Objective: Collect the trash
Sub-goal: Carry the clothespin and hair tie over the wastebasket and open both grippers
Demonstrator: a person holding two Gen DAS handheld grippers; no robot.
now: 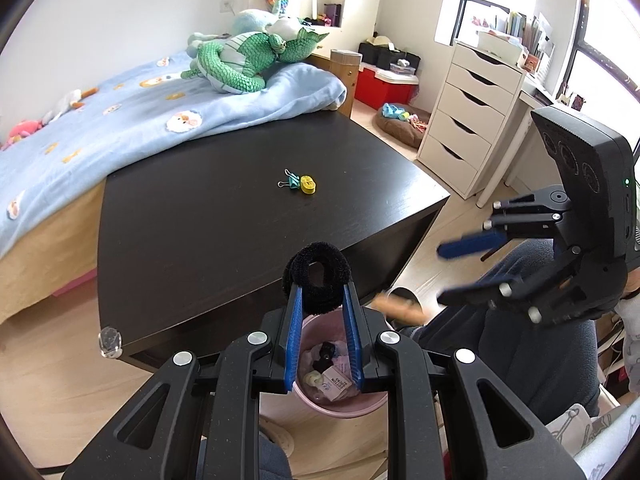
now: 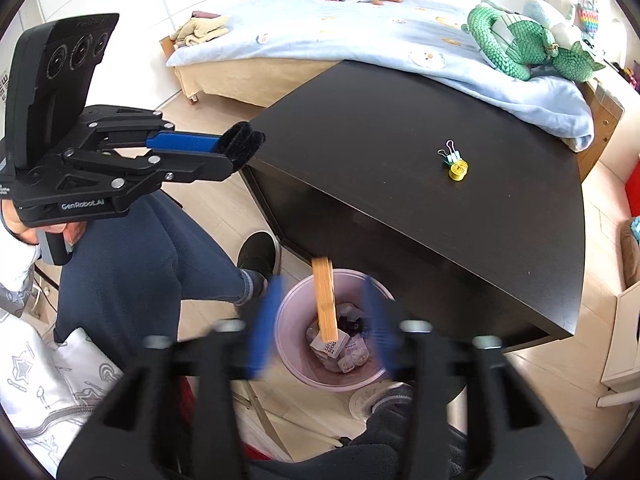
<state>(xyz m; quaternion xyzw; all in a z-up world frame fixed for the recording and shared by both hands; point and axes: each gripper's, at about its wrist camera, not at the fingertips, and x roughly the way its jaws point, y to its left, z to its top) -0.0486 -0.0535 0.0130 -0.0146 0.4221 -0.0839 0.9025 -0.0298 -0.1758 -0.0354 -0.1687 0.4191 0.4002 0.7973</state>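
**Scrunchie held over the bin, wooden stick dropping in**

Scrunchie (image 1: 318, 280), black and fuzzy, is pinched between the blue pads of the left gripper (image 1: 322, 292), which is clenched on it at the near edge of the worktop (image 1: 200, 208). Directly below, at 6 o'clock from the scrunchie, sits the pink bin (image 2: 332, 340) on the floor, already holding crumpled paper and a sock label.

In the right wrist view the right gripper (image 2: 326, 320) is blurred, its jaws spread wide and holding nothing. Between them a wooden stick (image 2: 325, 304) stands nearly upright, its lower end inside the bin, its top near the worktop edge; whether it leans on anything I cannot tell.

Farther out on the worktop, at 12 o'clock from the left gripper, a green clip (image 1: 291, 181) lies touching a yellow spool (image 1: 308, 184). Beyond, at 11 o'clock, a green plush dragon (image 1: 240, 60) rests on the bed (image 1: 100, 128).
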